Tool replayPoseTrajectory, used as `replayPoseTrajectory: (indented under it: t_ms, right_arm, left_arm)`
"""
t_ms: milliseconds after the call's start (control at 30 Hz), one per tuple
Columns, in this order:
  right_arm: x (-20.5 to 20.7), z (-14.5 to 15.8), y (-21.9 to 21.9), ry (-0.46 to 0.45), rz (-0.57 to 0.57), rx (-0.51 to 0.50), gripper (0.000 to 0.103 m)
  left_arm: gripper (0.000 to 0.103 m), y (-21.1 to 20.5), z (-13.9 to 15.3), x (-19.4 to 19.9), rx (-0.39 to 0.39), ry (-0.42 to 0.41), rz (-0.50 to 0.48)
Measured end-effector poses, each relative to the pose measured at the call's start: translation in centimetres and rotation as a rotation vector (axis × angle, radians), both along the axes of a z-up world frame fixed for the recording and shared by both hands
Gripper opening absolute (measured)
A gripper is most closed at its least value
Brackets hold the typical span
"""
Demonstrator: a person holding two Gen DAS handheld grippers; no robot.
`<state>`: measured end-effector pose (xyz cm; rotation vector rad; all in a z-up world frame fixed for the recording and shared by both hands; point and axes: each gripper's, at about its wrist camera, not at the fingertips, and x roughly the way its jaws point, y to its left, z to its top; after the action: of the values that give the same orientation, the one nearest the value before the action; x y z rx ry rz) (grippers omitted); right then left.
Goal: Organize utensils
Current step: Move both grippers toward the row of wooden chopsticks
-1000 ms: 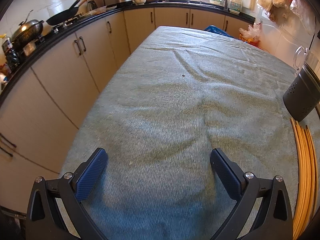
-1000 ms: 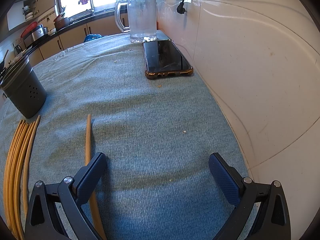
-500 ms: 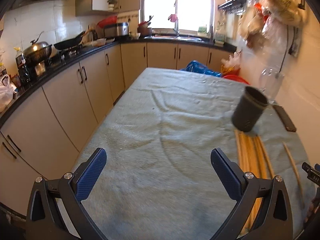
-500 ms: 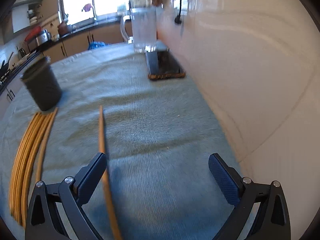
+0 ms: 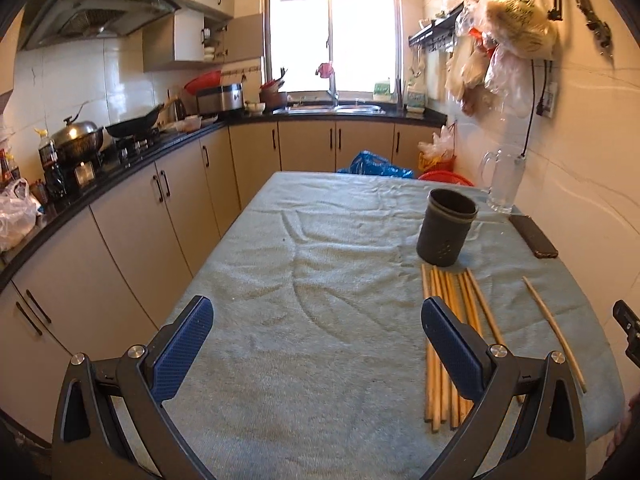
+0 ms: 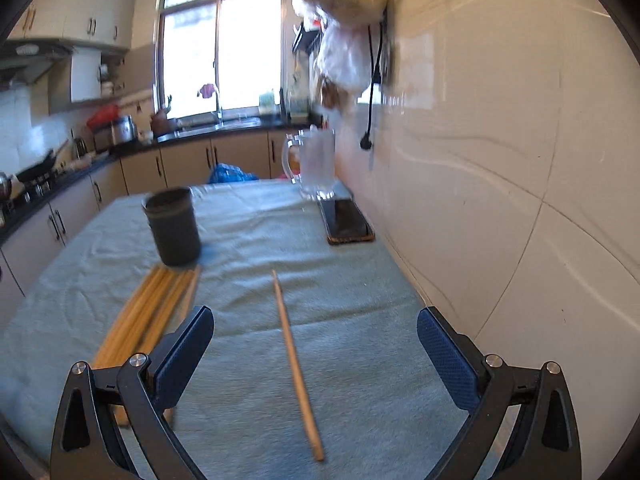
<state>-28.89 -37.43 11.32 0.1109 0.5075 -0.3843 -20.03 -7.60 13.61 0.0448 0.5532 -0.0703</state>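
Left gripper (image 5: 316,344): jaws spread wide, holding nothing, above the grey-green towelling table cover (image 5: 320,280). Bundle of long yellow wooden chopsticks (image 5: 448,320): lying flat, partly behind its right finger. Dark grey perforated cylindrical utensil holder (image 5: 446,232): upright, ahead and right, at the bundle's far end.

Right gripper (image 6: 314,346): jaws spread wide, holding nothing. Single yellow wooden chopstick (image 6: 294,356): lying apart, between its fingers. Black smartphone (image 6: 348,222) and clear glass jug (image 6: 314,166): ahead, by the wall.

On the desk (image 5: 320,320), a chopstick bundle (image 5: 448,320) lies just before the holder (image 5: 446,232) — one lone chopstick (image 6: 296,364) apart to its right, phone (image 6: 348,222) behind.
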Motion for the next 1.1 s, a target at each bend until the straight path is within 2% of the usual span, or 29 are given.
replayPoseTrajectory:
  t_ms: [267, 367, 600, 767, 867, 900, 1033, 1100]
  right_arm:
    - [-3.6, 2.2, 2.0, -0.144, -0.011, 0.006, 0.103]
    - [-4.2, 2.3, 2.5, -0.173, -0.022, -0.008, 0.103]
    - [-5.4, 3.0, 3.3, -0.204, -0.089, -0.113, 0.103]
    - [-7.9, 4.0, 4.3, -0.324, -0.226, -0.238, 0.103]
    - [-8.9, 3.8, 4.2, -0.396, -0.264, -0.271, 0.103]
    - [-8.8, 3.6, 4.1, -0.390, -0.266, -0.264, 0.103]
    - [-7.5, 2.6, 3.1, -0.268, -0.224, -0.183, 0.103]
    - [-7.3, 2.2, 2.8, -0.245, -0.217, -0.160, 0.103]
  left_arm:
    - [0.103, -0.7, 1.5, -2.9, -0.007, -0.065, -0.015]
    - [0.103, -1.2, 1.9, -3.9, -0.001, -0.093, -0.025]
    - [0.103, -2.2, 2.2, -5.7, 0.006, -0.132, -0.058]
    - [0.103, -2.7, 2.1, -6.1, -0.007, -0.147, -0.068]
    - [0.103, -3.0, 1.9, -6.4, -0.015, -0.159, -0.065]
    - [0.103, -3.2, 1.8, -6.5, -0.016, -0.162, -0.067]
    - [0.103, -3.6, 1.2, -6.7, -0.017, -0.154, -0.084]
    - [0.103, -4.0, 0.7, -6.8, -0.025, -0.142, -0.097]
